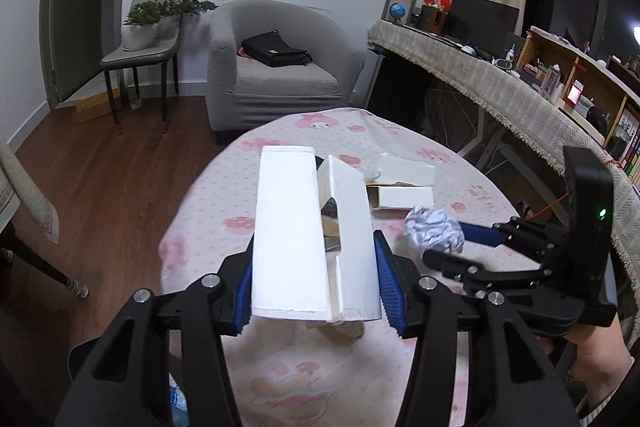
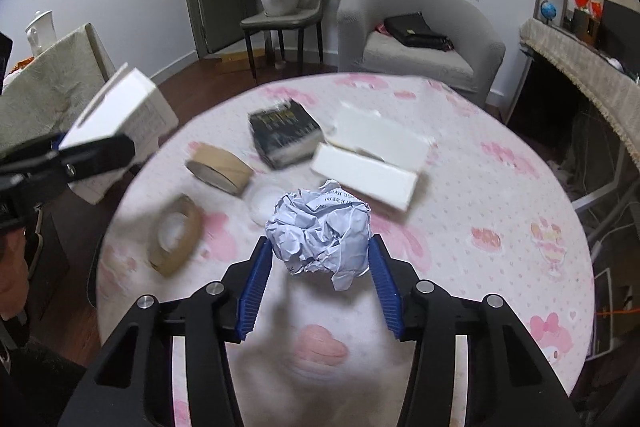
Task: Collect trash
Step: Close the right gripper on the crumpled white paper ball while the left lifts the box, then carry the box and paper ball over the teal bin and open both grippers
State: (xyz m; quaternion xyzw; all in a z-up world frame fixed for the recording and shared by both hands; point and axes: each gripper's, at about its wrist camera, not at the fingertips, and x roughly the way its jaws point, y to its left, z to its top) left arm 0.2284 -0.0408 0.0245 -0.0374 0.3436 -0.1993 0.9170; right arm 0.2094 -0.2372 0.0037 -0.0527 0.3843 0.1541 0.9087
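My left gripper (image 1: 316,283) is shut on a white cardboard box (image 1: 296,231) with a cut-out window, held above the round table's near edge; the box also shows at the left of the right wrist view (image 2: 116,115). My right gripper (image 2: 320,267) is shut on a crumpled white paper ball (image 2: 320,231), held above the table; the ball also shows in the left wrist view (image 1: 434,229), to the right of the box.
On the pink-patterned tablecloth (image 2: 500,227) lie two brown tape rolls (image 2: 218,167) (image 2: 174,235), a black box (image 2: 284,137), a small white lid (image 2: 264,201) and an opened white box (image 2: 376,159). A grey armchair (image 1: 276,67) and a chair with a plant (image 1: 144,39) stand beyond.
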